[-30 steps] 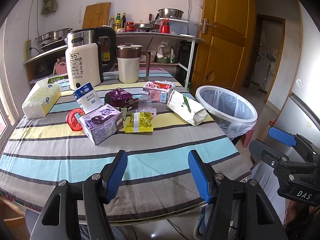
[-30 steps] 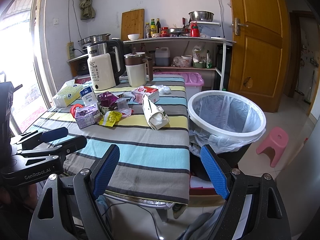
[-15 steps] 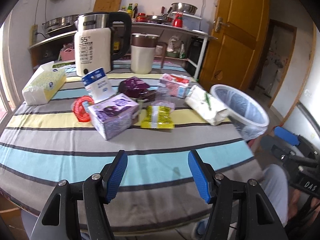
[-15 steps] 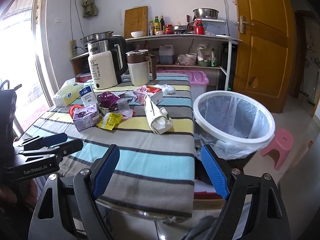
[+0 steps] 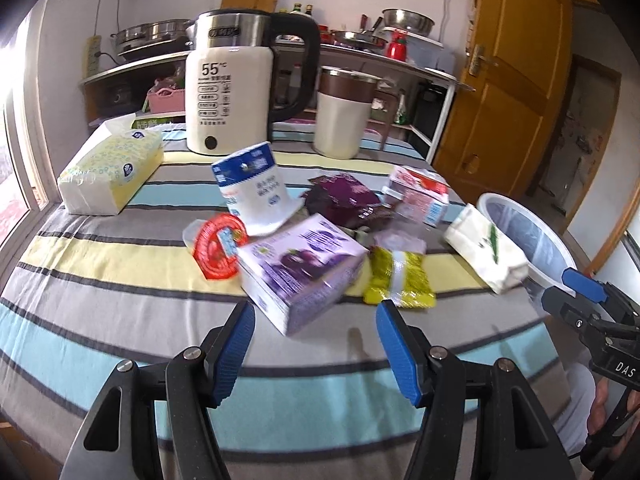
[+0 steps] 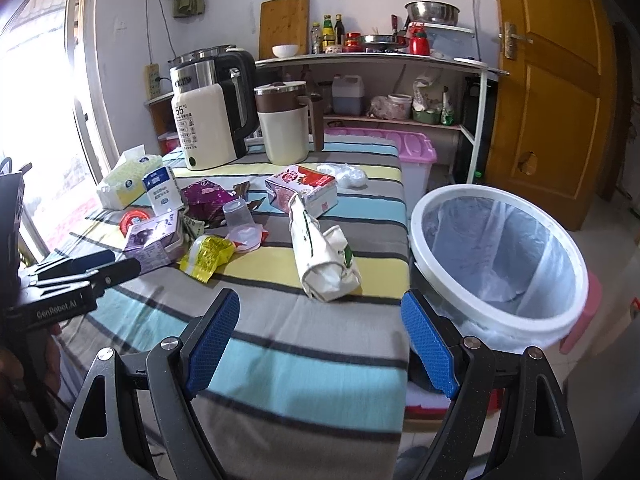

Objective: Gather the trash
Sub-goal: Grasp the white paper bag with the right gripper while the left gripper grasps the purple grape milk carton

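Trash lies mid-table on the striped cloth: a purple carton (image 5: pixel 304 270) (image 6: pixel 154 242), a yellow wrapper (image 5: pixel 400 280) (image 6: pixel 208 256), a white paper bag (image 5: pixel 486 254) (image 6: pixel 322 258), a red-lidded cup (image 5: pixel 218 248), a blue-white carton (image 5: pixel 256 188), a dark purple wrapper (image 5: pixel 344 198) and a pink carton (image 5: pixel 418 194) (image 6: pixel 302 188). The white lined bin (image 6: pixel 496 256) (image 5: pixel 524 236) stands off the table's right edge. My left gripper (image 5: pixel 314 340) is open, just short of the purple carton. My right gripper (image 6: pixel 320 340) is open over the table's near right corner, short of the paper bag.
At the back of the table stand a kettle (image 5: pixel 228 88), a cream jug (image 5: pixel 342 114) and a tissue pack (image 5: pixel 110 170). A clear cup (image 6: pixel 238 214) lies among the trash. A pink storage box (image 6: pixel 404 152), shelves and a wooden door (image 6: pixel 556 92) are behind.
Both grippers have moved forward toward the table, so the trash and the bin appear larger and closer. Both stay open. Nothing on the table has shifted.
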